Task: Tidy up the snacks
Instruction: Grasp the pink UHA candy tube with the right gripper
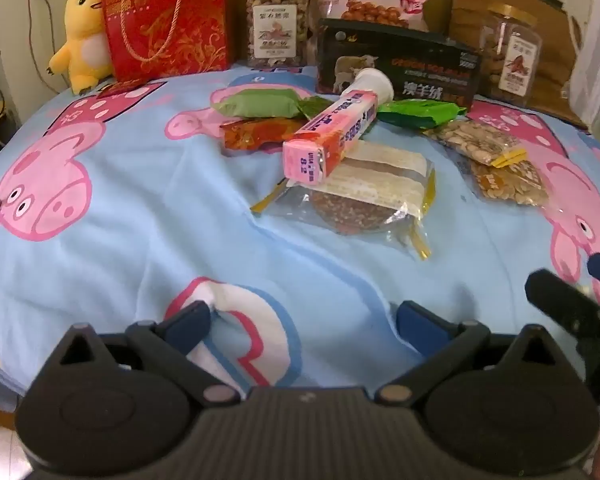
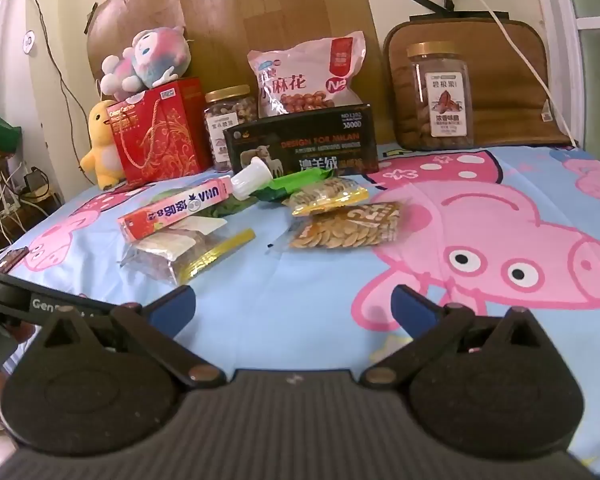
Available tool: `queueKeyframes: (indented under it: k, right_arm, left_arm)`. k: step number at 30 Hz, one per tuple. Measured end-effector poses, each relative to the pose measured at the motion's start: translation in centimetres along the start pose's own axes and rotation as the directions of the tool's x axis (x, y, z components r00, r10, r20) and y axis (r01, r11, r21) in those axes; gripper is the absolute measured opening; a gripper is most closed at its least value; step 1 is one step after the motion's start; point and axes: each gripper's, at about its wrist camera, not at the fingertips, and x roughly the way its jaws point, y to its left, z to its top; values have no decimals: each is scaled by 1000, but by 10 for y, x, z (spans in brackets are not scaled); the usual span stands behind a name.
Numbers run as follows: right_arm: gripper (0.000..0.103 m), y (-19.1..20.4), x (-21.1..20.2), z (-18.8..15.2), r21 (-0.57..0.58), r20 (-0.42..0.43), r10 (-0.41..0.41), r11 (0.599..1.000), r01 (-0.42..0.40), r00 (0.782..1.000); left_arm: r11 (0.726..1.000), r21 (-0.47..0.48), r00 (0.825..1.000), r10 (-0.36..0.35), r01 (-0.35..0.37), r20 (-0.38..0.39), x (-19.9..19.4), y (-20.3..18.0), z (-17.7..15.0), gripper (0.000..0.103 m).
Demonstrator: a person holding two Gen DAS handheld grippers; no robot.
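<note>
Left hand-held gripper [image 1: 302,320]: jaws spread wide, nothing between them, hovering over the bed [image 1: 120,248] with its blue pig-print sheet. Right hand-held gripper [image 2: 294,308]: likewise released, empty, over the same sheet.

Snack pile sits ahead of both grippers, well apart from the fingertips:
- pink candy box [image 1: 328,136] straight ahead of the left gripper, tilted, its near end resting on a clear zip bag [image 1: 364,196] of reddish and white snacks; a white-capped tube [image 1: 374,84] at its far end.
- green packet [image 1: 260,105] and orange-red packet [image 1: 260,134] just left of the box, touching each other.
- bright green packet [image 1: 420,114] right of the box.
- two seed packets [image 2: 340,216] ahead of the right gripper, slightly left of centre, overlapping.

Back row, far side of the pile: yellow plush duck [image 1: 82,36], red gift bag [image 1: 166,20], nut jar [image 1: 278,20], pink-white snack bag [image 2: 308,80], black box [image 1: 396,62] in front of it, second jar [image 2: 440,96] leaning on a brown cushion [image 2: 500,80]. Plush toy [image 2: 146,62] on top of the red bag.

The right gripper's finger shows at the right edge of the left wrist view, beside the left gripper.
</note>
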Motion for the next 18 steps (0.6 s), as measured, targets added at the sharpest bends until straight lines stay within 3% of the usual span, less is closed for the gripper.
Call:
queueKeyframes:
  k: [4,9,11,15,18]
  right_arm:
    - [103,0,1,-3,0,13,-3,1000,3,1000]
    - [103,4,3,12,8,34,33,999,-33,999]
    - [101,10,9,24,-8,30,70,998,-70,997]
    - [100,41,24,42,-80,22,160,984,-158,987]
    - [100,70,42,50,-132,7,223,967,-220,975]
  left_arm:
    - [995,-18,993,-96,98,73,-12,16,-7,103]
    - [947,-121,948,-277,297,157,-21,59,-17,103]
    - [938,-166,944,-273,304,186,-25,76,-19,103]
    - [960,-171,948,-170,221,270,-40,101,-14,103]
    - [954,-206,939,-149,219,309,-50,120,-8,103]
